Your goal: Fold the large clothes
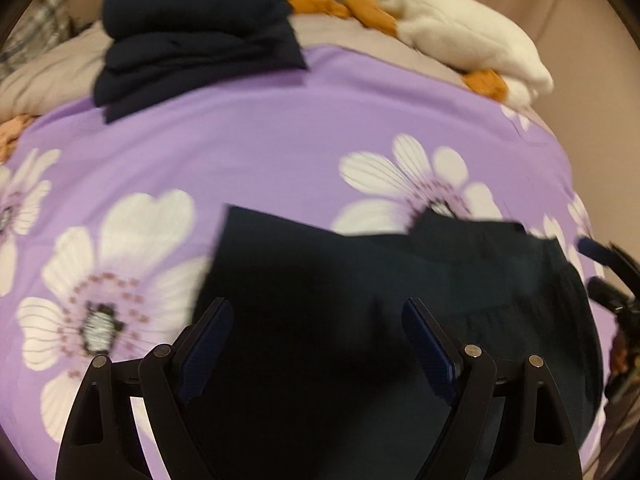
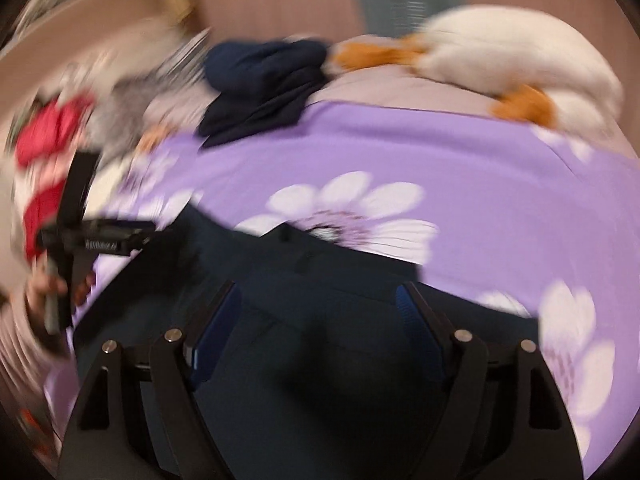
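Plainly, both tools hang empty over the dark garment: the left hand-held gripper has its jaws spread wide with nothing between them, and the right hand-held gripper likewise, poised above the same cloth. The garment lies partly folded on the bed, toward 6 o'clock in each view, one straight edge running out to 10 o'clock in the left view. It looks soft, limp and light, likely to sag and slide, so a pinch at a corner or along that straight edge seems wisest. Beneath it spreads a purple floral sheet. At 11 o'clock sits a folded navy pile; at 1 o'clock a white and orange heap. Beige walls close in behind; motion blur hides finer detail.
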The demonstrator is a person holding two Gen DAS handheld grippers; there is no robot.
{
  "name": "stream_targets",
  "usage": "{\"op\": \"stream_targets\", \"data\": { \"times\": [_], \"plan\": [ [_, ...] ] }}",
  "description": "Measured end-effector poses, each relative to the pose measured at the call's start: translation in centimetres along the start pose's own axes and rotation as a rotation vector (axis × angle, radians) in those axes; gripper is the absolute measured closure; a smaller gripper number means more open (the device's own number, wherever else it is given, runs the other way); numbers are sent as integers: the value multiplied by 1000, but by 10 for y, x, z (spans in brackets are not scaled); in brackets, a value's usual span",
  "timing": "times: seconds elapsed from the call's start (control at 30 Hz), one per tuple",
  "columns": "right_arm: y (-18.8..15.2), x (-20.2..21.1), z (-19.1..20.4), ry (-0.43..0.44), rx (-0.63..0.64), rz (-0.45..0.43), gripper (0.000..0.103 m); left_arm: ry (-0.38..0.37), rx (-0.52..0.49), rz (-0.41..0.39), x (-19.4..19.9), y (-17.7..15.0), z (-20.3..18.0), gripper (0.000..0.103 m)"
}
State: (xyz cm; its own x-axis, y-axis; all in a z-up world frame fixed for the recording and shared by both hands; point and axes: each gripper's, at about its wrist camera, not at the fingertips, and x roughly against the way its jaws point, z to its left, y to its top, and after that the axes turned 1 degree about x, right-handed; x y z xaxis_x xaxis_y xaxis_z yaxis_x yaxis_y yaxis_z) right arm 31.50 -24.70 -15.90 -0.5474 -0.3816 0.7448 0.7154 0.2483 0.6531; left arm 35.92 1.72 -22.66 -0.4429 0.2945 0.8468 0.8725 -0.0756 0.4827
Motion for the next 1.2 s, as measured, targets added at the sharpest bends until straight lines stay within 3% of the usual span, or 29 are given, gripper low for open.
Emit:
{"op": "stream_targets", "data": {
  "times": [0.17,0.43,0.5,0.57,0.67,0.7,0.97,1.2],
  "plan": [
    [11,-52,26,30,226,112,33,-32,-34,31,-15,-4,-12,17],
    [18,-105,24,72,305,273,34,-40,-38,53,-25,-7,-12,17],
    [18,-114,22,75,313,313,40,-40,-46,52,-25,-8,-11,17],
    [15,-113,25,87,331,321,59,-31,-60,51,-25,-8,-12,17],
    [14,-107,30,53,348,302,91,-22,-71,45,-26,-9,-13,17],
    [13,-105,32,44,362,301,96,-23,-69,40,-25,-9,-13,17],
    [14,-104,59,-265,521,198,98,35,-25,2,-30,2,-11,17],
    [29,-126,30,-323,423,204,99,71,14,-3,-40,14,-3,17]
  ]
}}
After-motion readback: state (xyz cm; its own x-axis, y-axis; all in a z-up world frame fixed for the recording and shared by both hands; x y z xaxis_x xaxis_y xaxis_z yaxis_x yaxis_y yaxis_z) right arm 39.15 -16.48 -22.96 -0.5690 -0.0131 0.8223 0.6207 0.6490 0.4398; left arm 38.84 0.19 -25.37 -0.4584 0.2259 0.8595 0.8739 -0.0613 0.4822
